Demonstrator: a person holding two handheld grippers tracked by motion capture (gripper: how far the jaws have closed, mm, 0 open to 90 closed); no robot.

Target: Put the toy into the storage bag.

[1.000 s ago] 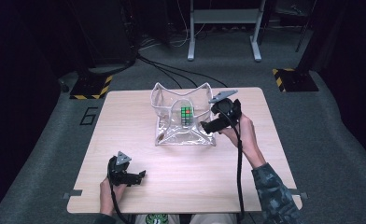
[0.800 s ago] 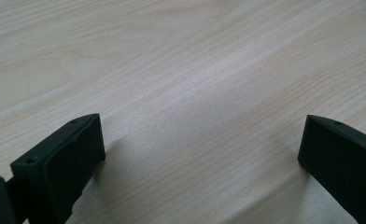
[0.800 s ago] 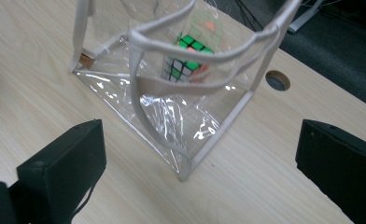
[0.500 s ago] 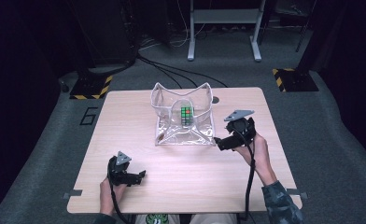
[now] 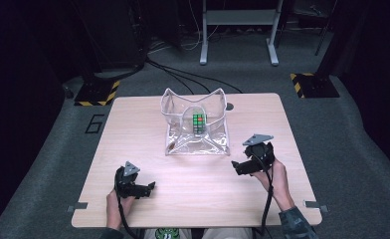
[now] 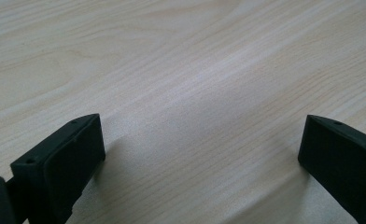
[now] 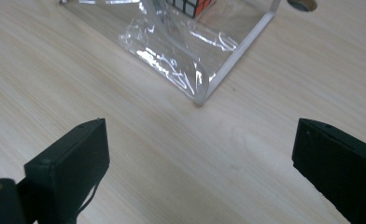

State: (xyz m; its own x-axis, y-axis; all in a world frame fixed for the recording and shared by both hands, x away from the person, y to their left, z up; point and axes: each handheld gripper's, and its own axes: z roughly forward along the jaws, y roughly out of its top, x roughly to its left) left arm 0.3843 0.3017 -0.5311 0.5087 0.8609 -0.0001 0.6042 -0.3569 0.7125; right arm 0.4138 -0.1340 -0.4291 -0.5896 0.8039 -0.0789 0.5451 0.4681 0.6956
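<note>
Apparently the work looks done: the puzzle cube (image 5: 199, 123) sits inside the clear bag (image 5: 197, 144) at the table's (image 5: 133, 129) far middle. Both left gripper (image 5: 144, 188) and right gripper (image 5: 239, 166) rest near, jaws wide, empty; next likely nothing.

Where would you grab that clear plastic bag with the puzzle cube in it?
Probably by the clear bag's raised top rim at the right-hand peak, coming from the right with the right hand-held gripper, whose jaws are open. The rim is a thin, stiffer white-edged band that stands up off the table, so two jaws can pinch it, while the cube weighs the bottom down.
</note>
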